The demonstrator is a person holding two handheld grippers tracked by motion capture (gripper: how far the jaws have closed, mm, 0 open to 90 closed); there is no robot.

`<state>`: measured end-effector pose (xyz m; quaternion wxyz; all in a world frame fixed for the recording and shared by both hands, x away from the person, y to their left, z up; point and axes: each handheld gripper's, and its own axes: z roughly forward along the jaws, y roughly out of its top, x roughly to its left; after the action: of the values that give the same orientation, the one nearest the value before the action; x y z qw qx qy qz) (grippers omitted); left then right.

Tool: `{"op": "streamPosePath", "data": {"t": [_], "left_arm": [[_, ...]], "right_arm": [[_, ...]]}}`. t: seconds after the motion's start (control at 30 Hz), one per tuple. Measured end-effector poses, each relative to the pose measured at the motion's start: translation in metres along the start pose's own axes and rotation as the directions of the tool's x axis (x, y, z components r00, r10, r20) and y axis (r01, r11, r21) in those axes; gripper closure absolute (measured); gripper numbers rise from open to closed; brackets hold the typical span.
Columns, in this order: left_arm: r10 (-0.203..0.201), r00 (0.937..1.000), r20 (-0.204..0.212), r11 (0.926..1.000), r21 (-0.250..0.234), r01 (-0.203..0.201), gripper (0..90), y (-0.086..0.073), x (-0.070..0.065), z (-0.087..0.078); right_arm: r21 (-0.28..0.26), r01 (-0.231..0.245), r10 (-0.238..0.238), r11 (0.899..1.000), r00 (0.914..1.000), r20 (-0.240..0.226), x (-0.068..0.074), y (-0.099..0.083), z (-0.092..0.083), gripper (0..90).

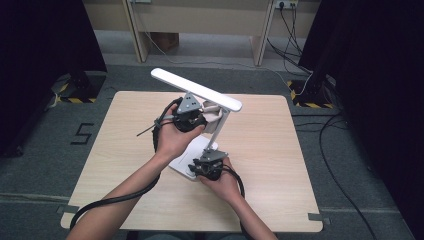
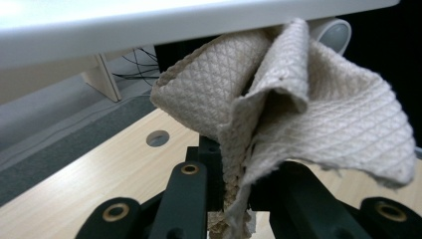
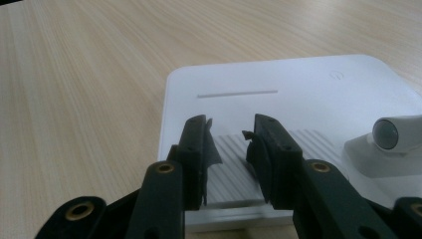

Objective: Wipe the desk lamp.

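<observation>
- Beige cloth (image 2: pixel 278 114) clamped in left tongs (image 2: pixel 234 199), pressed under lamp head (image 1: pixel 196 89), mid-counter (image 1: pixel 125 165).
- Right tongs (image 3: pixel 231 154) parted, gripping nothing, resting on lamp base (image 3: pixel 298 94) near front edge.

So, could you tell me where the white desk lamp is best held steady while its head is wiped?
Probably by the flat base, from above at its near edge: it lies broad and low on the table, whereas the thin stem leans and the cloth works under the head.

Cloth (image 2: pixel 278 119) hides lamp arm (image 2: pixel 334 33); lamp head (image 2: pixel 149 30) cut off at top edge.
</observation>
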<state>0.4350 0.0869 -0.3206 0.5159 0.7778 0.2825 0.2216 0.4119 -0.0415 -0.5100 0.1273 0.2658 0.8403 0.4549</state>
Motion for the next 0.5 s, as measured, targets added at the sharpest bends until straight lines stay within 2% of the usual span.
{"op": "streamPosePath", "data": {"t": [0.23, 0.33, 0.43, 0.5], "left_arm": [[0.023, 0.9997, -0.012, 0.9993, 0.031, -0.022, 80.9, 0.001, 0.000, 0.008], [0.031, 0.9995, -0.001, 0.9995, 0.011, -0.031, 80.9, 0.005, -0.002, 0.005], [0.023, 0.9997, 0.013, 0.9997, -0.002, -0.023, 80.9, 0.010, -0.003, 0.001], [0.001, 0.9996, 0.029, 1.0000, -0.001, -0.001, 80.9, 0.011, -0.002, 0.000]], "right_arm": [[0.002, 0.001, -0.001, 1.000, 1.0000, -0.001, 0.000, 0.001, 0.000, 67.3], [0.000, 0.005, -0.005, 1.000, 1.0000, 0.000, 0.000, 0.001, 0.001, 67.4], [0.001, 0.004, -0.004, 1.000, 1.0000, 0.001, 0.000, 0.001, 0.001, 67.9], [0.001, 0.003, -0.003, 1.000, 1.0000, 0.000, 0.000, 0.001, 0.002, 68.2]]}}
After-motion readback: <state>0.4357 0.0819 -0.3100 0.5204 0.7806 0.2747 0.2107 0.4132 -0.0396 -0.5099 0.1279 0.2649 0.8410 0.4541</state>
